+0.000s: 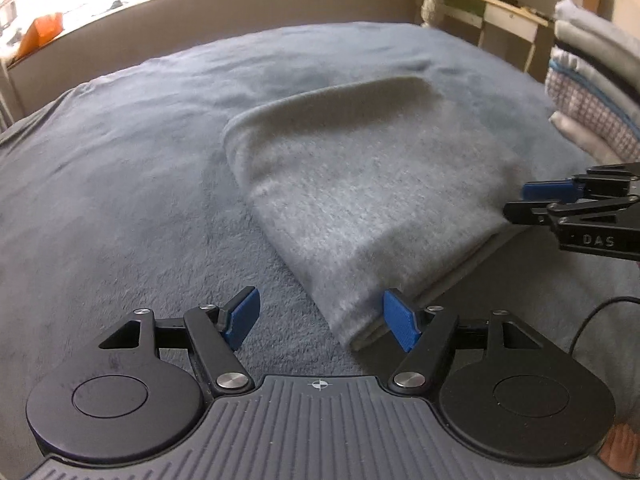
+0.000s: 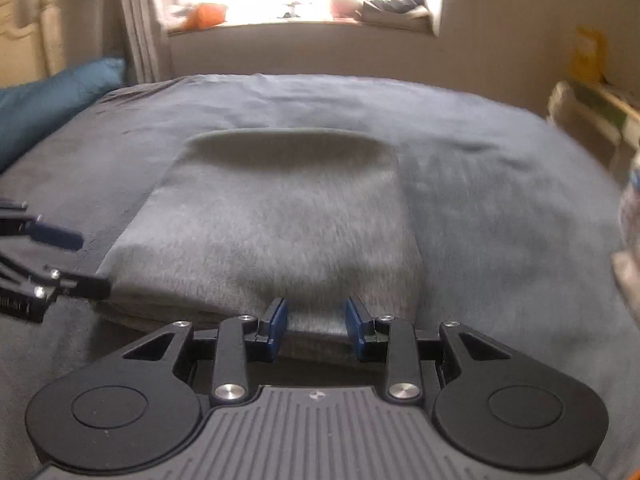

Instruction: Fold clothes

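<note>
A folded grey towel (image 1: 360, 200) lies lengthwise, near to far, on the bed (image 1: 120, 160). The left gripper (image 1: 320, 320) is released beside it. The right gripper (image 2: 316, 324) sits half-closed at the towel's near edge; whether it grasps is unclear.

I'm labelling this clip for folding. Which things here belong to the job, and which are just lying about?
Job:
- folded grey towel
- left gripper
- right gripper
- stack of folded laundry

Lying about:
- blue pillow
- orange item on windowsill
- side table

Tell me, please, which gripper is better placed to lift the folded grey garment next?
The right gripper: the folded grey garment lies between its fingers, while the left gripper gapes beside one corner.
</note>
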